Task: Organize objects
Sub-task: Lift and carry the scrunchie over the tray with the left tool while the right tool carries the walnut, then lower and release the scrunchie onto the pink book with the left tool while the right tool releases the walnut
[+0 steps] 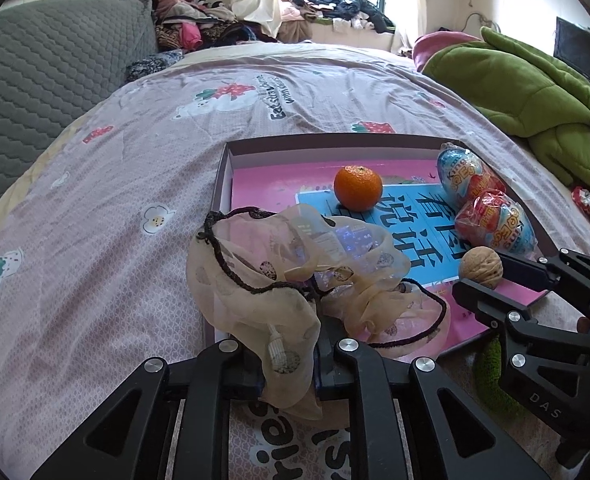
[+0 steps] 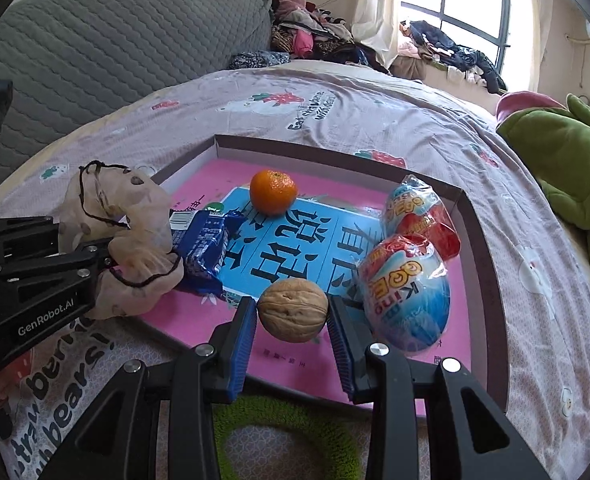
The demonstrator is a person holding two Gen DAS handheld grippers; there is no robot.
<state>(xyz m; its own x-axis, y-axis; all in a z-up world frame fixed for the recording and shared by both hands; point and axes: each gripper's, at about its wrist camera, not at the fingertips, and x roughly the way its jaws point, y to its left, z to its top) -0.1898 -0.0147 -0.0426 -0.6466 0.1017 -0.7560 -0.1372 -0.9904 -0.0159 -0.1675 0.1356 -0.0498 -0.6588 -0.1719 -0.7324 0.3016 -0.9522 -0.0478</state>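
- The bed (image 1: 95,208) carries a shallow pink-lined box (image 2: 481,248).
- A sheer drawstring pouch (image 1: 255,280) sits at the box's near left, pinched by the left gripper (image 1: 291,364).
- Two wrapped chocolate eggs (image 2: 405,296) lie at the right.
- A tangerine (image 2: 273,192) sits far.
- The right gripper (image 2: 293,320) clamps a walnut (image 2: 293,314).

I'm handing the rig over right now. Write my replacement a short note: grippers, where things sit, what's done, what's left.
Right gripper: shut on the walnut, just above the tray.
Left gripper: pinching the sheer drawstring bag at the tray's left edge; blue snack packet sits at the bag's mouth.
In the tray: orange, two wrapped toy eggs.
Left: walnut, orange and eggs are not bagged.
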